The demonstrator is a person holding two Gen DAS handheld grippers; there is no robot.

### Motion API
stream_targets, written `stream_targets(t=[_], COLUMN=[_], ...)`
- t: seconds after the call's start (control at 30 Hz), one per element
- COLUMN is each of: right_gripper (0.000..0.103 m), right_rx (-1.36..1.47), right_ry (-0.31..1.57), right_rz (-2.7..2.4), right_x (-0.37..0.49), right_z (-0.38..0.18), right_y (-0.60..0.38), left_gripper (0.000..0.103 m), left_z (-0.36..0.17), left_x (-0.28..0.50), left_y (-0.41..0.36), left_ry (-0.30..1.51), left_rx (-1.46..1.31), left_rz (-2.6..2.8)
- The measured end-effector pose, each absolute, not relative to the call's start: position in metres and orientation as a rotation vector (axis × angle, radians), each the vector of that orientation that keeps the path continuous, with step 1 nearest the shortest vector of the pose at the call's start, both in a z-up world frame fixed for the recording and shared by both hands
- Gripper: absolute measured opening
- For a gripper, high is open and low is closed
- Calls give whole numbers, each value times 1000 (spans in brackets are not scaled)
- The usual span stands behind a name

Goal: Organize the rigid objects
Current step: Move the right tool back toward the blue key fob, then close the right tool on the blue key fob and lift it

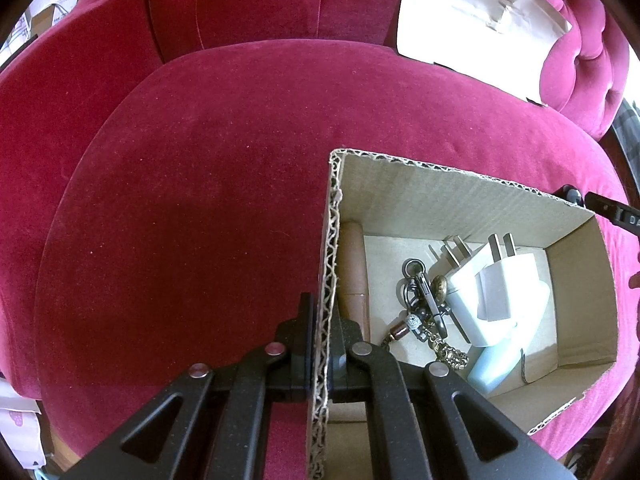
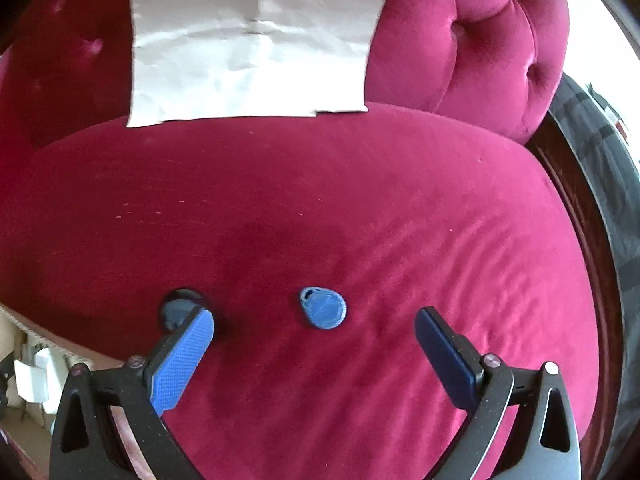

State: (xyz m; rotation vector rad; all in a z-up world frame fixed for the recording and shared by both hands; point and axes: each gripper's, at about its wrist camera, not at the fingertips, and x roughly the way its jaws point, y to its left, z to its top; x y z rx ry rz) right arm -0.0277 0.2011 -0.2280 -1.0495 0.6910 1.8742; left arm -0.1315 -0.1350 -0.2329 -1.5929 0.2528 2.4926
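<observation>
My left gripper is shut on the left wall of an open cardboard box that rests on the red velvet seat. In the box lie two white plug adapters, a keychain bunch, a brown cylinder and a pale blue item. My right gripper is open and low over the cushion. A blue teardrop key fob lies between its fingertips. A small dark round object lies just beyond the left blue pad.
A creased white paper sheet leans on the tufted backrest. The box corner shows at the lower left of the right wrist view. The right gripper's tip shows past the box's far right edge. Dark wood trim bounds the seat's right.
</observation>
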Motion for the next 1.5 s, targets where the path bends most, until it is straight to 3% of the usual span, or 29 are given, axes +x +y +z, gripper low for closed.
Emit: stream_targets(t=[0.8,0.9,1.0,1.07,1.1,1.5], right_gripper=[102,93,67,35,31,31], right_rx=[-1037,-1021,-1011,-1010,-1012,-985], right_ry=[788,766,738,706,690,688], right_rz=[1859,1884,1915,1921,1918,1898], right_x=[-21,-22,-25,-28,-30,-26], right_z=[-273,-270,-264,-260,-259,-255], right_y=[230,225,217,212,210,204], left_gripper=[4,4,4,4,4,4], left_z=[-233,-233,-233,-233,-233,-233], left_x=[-130,-131,-131,-131,-131,-130], left_y=[-135,-135,-135,-135,-135,-135], left_ry=[259,260,264,263,264,266], left_rx=[-1589,-1589,-1587,-1586,-1586,-1586], left_rz=[2492,2490,2490,2489,2489,2486])
